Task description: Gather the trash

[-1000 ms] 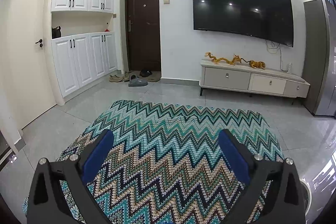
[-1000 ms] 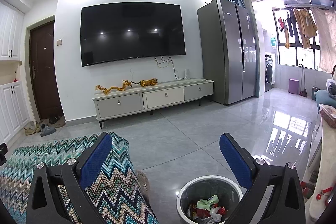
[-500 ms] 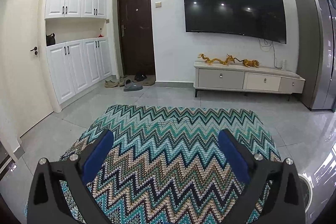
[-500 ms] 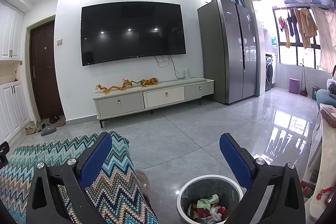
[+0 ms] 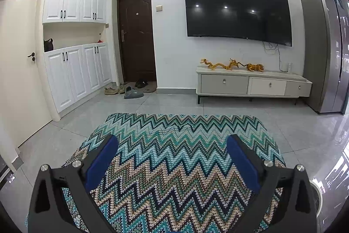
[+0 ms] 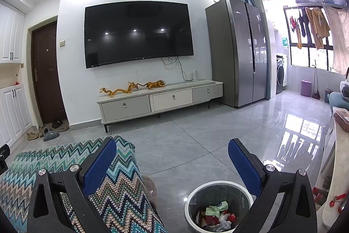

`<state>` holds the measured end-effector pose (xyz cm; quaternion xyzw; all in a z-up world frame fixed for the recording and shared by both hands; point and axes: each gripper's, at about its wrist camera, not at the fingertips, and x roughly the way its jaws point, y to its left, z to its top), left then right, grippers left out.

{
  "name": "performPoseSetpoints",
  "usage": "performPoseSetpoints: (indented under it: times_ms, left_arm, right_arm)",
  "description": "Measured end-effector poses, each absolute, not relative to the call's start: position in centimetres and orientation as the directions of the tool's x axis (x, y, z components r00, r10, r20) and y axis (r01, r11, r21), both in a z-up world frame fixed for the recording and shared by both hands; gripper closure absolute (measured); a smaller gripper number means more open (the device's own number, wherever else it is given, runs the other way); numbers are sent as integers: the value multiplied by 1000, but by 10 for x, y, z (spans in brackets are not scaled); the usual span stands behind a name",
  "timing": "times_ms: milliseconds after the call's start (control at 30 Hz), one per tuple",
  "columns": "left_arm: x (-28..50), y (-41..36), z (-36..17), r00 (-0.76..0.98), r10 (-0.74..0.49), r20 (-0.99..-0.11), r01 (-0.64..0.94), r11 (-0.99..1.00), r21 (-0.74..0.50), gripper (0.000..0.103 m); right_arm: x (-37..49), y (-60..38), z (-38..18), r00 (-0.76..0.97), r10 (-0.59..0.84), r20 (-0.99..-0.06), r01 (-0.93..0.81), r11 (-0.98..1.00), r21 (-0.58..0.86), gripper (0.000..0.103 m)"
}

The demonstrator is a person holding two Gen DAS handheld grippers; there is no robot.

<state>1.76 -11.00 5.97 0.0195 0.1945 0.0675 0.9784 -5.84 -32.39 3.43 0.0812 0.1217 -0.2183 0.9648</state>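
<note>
A round white trash bin (image 6: 192, 195) with a dark liner stands on the floor at the bottom of the right wrist view, and several crumpled wrappers (image 6: 216, 214) lie inside. My right gripper (image 6: 172, 158) is open and empty, held above the bin. My left gripper (image 5: 172, 156) is open and empty above a surface draped in a zigzag blanket (image 5: 174, 145). The bin's rim (image 5: 319, 195) shows at the left wrist view's right edge. No loose trash shows on the blanket.
The blanket (image 6: 65, 158) lies left of the bin. A TV cabinet (image 6: 161, 99) stands under a wall TV (image 6: 137, 32), a fridge (image 6: 240, 51) to its right. Shoes (image 5: 130, 91) lie by the door. A pale table edge (image 6: 333, 167) is at right.
The left wrist view has swung to the left and tilted a little, so the TV and cabinet sit further right. The right gripper has barely moved. Both grippers stay open.
</note>
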Motion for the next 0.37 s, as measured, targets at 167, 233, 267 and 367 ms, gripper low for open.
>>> performPoseSetpoints:
  times_ms: [167, 233, 267, 367]
  left_arm:
    - [18, -109, 61, 915, 133, -380, -119, 991, 59, 3]
    - [18, -109, 61, 915, 130, -381, -117, 991, 57, 3]
    - [18, -108, 61, 915, 129, -381, -116, 992, 57, 3]
    - [18, -107, 60, 914, 124, -386, -113, 992, 51, 3]
  right_arm:
    - [-59, -322, 33, 875, -401, -270, 440, 892, 104, 0]
    - [-59, -322, 33, 875, -400, -271, 440, 892, 105, 0]
    - [-59, -321, 33, 875, -400, -271, 440, 892, 105, 0]
    - [-59, -321, 33, 875, -400, -271, 440, 892, 106, 0]
